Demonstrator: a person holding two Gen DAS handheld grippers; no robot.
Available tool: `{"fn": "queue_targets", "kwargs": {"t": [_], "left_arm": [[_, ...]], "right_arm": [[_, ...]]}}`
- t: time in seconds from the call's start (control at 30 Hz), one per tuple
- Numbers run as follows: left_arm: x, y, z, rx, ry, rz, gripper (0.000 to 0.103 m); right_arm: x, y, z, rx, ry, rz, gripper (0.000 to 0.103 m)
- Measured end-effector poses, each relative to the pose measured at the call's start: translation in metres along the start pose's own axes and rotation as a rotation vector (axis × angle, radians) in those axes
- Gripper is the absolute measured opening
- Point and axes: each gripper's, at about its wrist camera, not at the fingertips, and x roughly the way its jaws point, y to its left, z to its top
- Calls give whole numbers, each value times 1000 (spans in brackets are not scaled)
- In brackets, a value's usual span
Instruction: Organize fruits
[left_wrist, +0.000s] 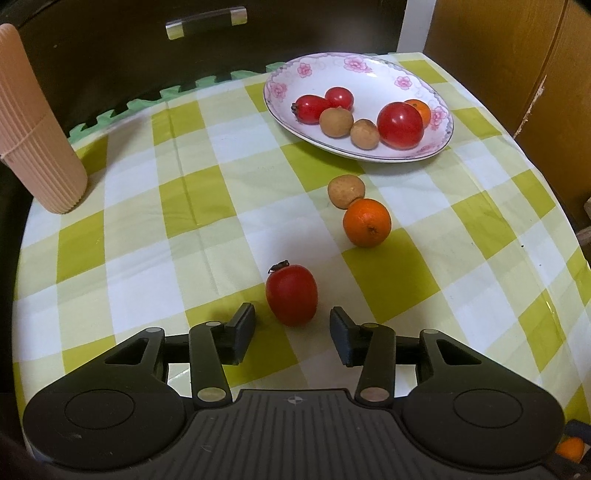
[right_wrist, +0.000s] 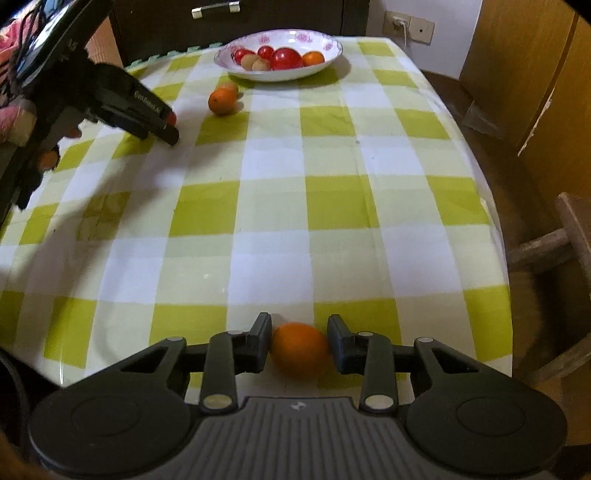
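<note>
- The left gripper (left_wrist: 291, 330) is hovering low over the checkered surface (left_wrist: 207, 229) with its fingers (left_wrist: 242, 332) standing apart, gripping nothing.
- An oblong red tomato (left_wrist: 291, 294) is lying just ahead of that gap, between the fingertips but touching neither; its long axis is running away from the camera and slightly left, its dark stem end pointing to the far side.
- Farther on, a tangerine (left_wrist: 366, 222) is sitting on the cloth, touching a brown longan (left_wrist: 346, 191) behind it.
- Beyond them, the flowered plate (left_wrist: 373, 70) is holding two small tomatoes, two longans, a large round tomato and an orange fruit tucked behind it.
- Only the left view is showing the ribbed pink cup (left_wrist: 33, 129) at the far left edge.
- The right gripper (right_wrist: 299, 341) is sitting at the near edge of the surface, well apart from the plate, its fingers (right_wrist: 260, 343) closing around an orange (right_wrist: 300, 349): the left pad is touching it, the right pad looks just against it.
- Only the right view is showing this orange in full, along with the left gripper from outside, a wall socket (right_wrist: 408, 22) and a wooden stool (right_wrist: 554, 240).
</note>
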Motion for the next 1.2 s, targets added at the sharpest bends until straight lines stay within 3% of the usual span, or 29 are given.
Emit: {"fn": "queue_targets", "kwargs": {"t": [0.13, 0.37, 0.57, 0.87, 1.2], "left_arm": [[-1, -2, -2, 7, -1, 13, 51], [-2, 7, 3, -35, 12, -2, 40], [-2, 16, 9, -71, 27, -8, 36], [-6, 22, 22, -96, 65, 11, 34], [1, 9, 22, 5, 129, 32, 34]], "right_arm": [[4, -2, 17, 24, -51, 11, 32], [12, 2, 63, 21, -126, 55, 32], [16, 6, 100, 2, -142, 78, 32], [35, 17, 148, -58, 6, 105, 32], [86, 20, 171, -141, 99, 115, 32]]}}
